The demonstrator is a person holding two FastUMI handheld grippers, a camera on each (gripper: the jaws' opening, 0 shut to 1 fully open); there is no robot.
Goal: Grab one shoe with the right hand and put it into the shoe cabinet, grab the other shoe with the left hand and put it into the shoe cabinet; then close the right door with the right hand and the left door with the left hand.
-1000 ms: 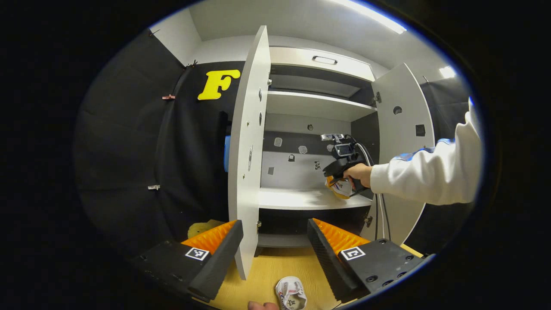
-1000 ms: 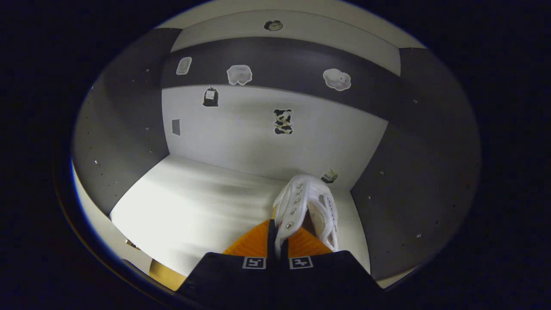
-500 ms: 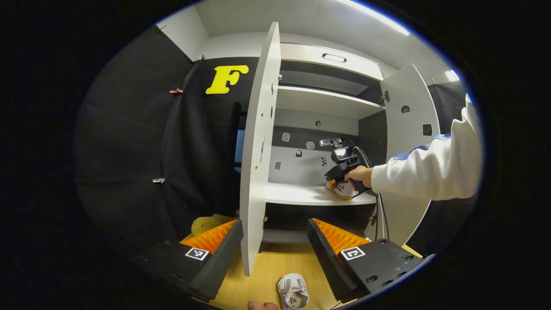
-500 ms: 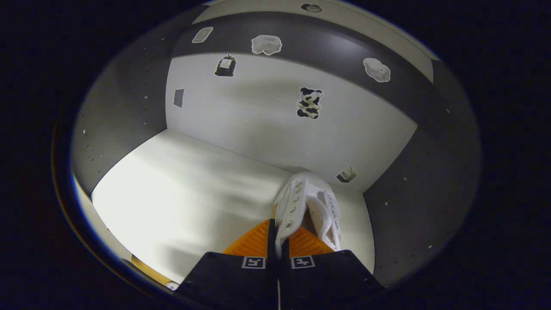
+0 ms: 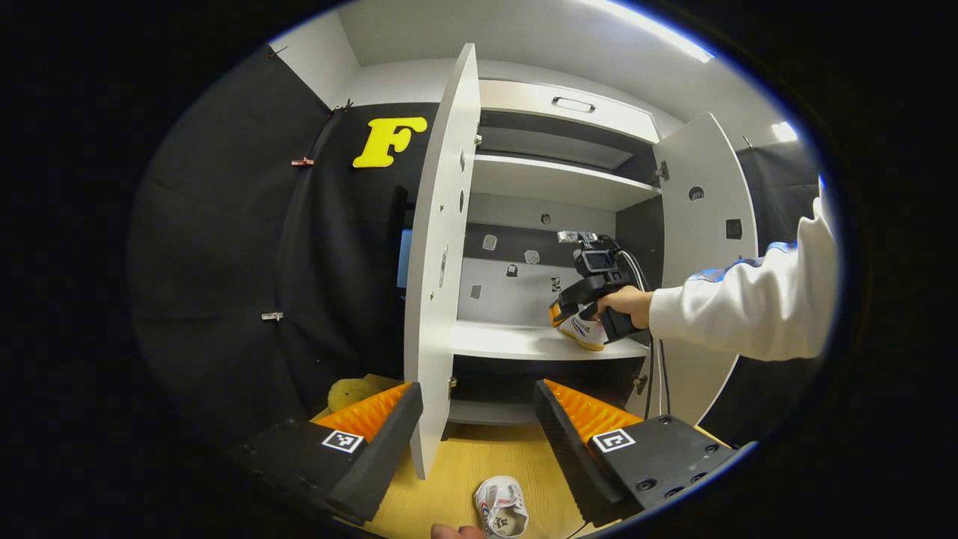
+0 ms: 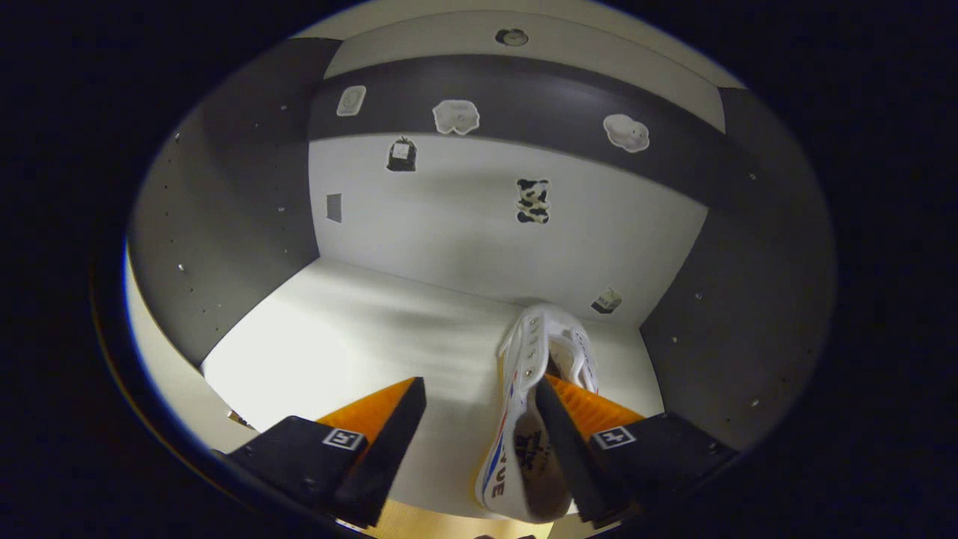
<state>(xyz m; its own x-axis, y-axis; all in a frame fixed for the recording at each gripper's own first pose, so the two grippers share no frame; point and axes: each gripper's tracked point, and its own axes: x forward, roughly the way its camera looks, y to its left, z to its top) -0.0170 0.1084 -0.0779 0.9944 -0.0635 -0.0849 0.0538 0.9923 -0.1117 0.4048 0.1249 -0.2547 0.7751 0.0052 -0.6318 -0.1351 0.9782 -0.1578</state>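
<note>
**First shoe on the shelf, right fingers spread around it**

Your right gripper (image 6: 479,434) has its fingers spread wide, inside the shoe cabinet (image 5: 554,180). One finger sits inside the collar of the white shoe (image 6: 535,419); the other stands apart to the shoe's left, so nothing is pinched. The shoe rests on the white middle shelf (image 6: 359,337), near the right rear corner, toe toward the back wall with its small stickers.

Your left gripper (image 5: 479,419) is also wide apart and holds nothing. It hovers above the wooden floor (image 5: 464,471), where the second shoe (image 5: 501,513) lies just below and between the fingers. Beyond them, the left door's (image 5: 438,262) edge stands close, and the right door (image 5: 703,224) is swung open behind your sleeve (image 5: 748,307).

The likely risk: drawing the right gripper back while a finger is inside the collar could drag the shoe off the shelf edge. Lift clear first. The left door's nearness could also snag your left fingers as you carry the second shoe in.
</note>
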